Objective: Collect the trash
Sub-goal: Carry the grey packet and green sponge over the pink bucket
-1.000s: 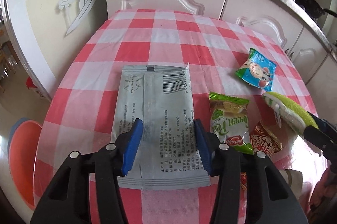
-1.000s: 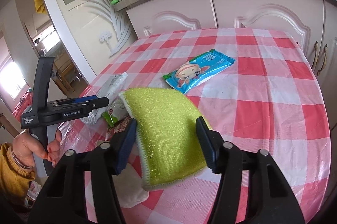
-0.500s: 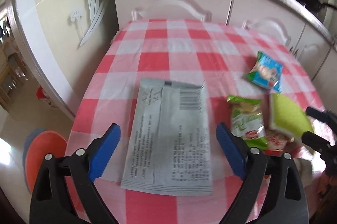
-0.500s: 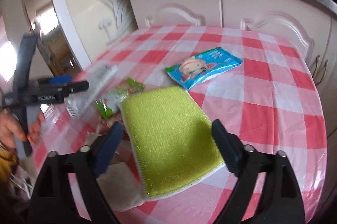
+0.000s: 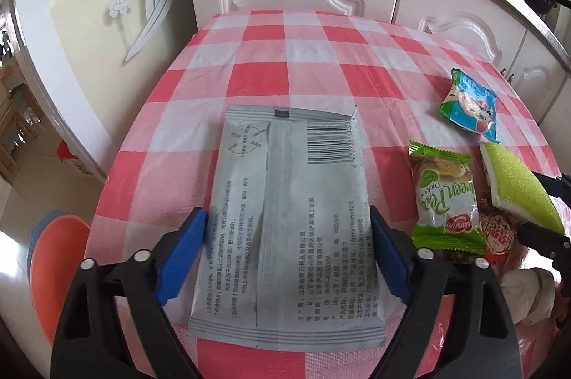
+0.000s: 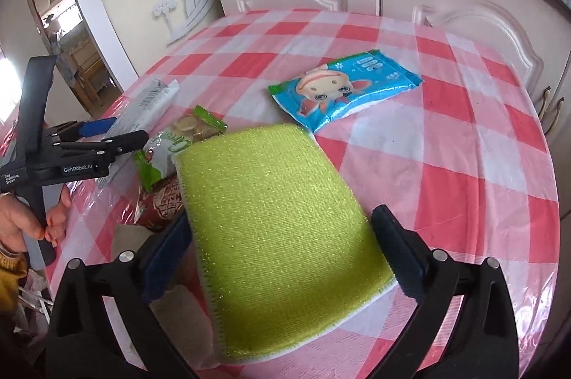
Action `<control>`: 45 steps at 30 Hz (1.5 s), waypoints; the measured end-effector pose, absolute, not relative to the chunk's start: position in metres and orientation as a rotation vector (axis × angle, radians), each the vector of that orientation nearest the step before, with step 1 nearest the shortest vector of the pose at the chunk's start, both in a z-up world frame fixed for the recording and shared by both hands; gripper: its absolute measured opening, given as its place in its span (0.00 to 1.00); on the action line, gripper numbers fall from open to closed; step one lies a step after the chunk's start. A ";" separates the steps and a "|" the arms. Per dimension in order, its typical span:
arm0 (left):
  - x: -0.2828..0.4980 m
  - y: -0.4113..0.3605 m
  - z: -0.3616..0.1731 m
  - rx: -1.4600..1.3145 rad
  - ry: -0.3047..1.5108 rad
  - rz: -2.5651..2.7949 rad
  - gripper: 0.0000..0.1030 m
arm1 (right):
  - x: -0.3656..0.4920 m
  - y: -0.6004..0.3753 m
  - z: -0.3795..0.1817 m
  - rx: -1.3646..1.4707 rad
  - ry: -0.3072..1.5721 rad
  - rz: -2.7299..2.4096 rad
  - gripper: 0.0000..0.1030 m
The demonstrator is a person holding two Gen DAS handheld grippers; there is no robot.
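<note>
A red-and-white checked table (image 5: 285, 65) fills both views, and the trash on it looks uncollected so far: nothing has visibly reached a bin, though an orange tub (image 5: 53, 257) stands on the floor at the lower left of the left wrist view. In that view the left gripper (image 5: 287, 252) has its blue pads spread apart on either side of a flat grey packet (image 5: 289, 218), which lies printed side up in the lower centre of the frame; the pads sit just beside its long edges, and whether they touch it is hard to tell. To the right of the packet lie a green cookie wrapper (image 5: 444, 200), a red wrapper (image 5: 498, 234) partly tucked beneath it, and, further up the right edge, a blue wipes pack (image 5: 471, 104). In the right wrist view the right gripper (image 6: 282, 247) straddles a lime sponge (image 6: 278, 215) that fills the lower centre of the frame; its pads stand close at the sponge's sides, seemingly not squeezing it. The wipes pack sits above the sponge in the upper middle, the wrappers to its left. By my judgement every piece remains to be gathered, with the grey packet the nearest to being gripped.
</note>
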State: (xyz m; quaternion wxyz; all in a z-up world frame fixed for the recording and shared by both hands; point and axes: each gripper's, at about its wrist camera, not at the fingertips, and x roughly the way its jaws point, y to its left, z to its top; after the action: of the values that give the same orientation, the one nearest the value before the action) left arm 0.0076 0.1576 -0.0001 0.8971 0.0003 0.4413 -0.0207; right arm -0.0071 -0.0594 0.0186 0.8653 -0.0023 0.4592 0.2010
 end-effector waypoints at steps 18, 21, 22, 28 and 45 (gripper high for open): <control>-0.022 0.176 0.012 -0.111 0.859 -0.098 0.73 | -0.017 -0.072 0.033 0.146 0.874 0.404 0.69; -0.033 0.181 0.018 -0.130 0.840 -0.113 0.73 | -0.017 -0.075 0.041 0.192 0.851 0.403 0.68; -0.035 0.182 0.019 -0.133 0.836 -0.118 0.73 | -0.018 -0.076 0.043 0.206 0.844 0.401 0.68; -0.055 0.196 0.026 -0.164 0.809 -0.134 0.73 | -0.023 -0.070 0.059 0.264 0.817 0.420 0.68; -0.123 0.326 0.023 -0.363 0.761 0.044 0.73 | -0.040 0.064 0.080 0.139 0.857 0.629 0.69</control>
State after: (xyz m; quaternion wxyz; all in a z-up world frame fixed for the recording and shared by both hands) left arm -0.1228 0.3261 0.0230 0.9122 -0.1763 0.3691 0.0216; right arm -0.0396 0.0636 0.0800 0.8597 0.0662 0.4082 0.2997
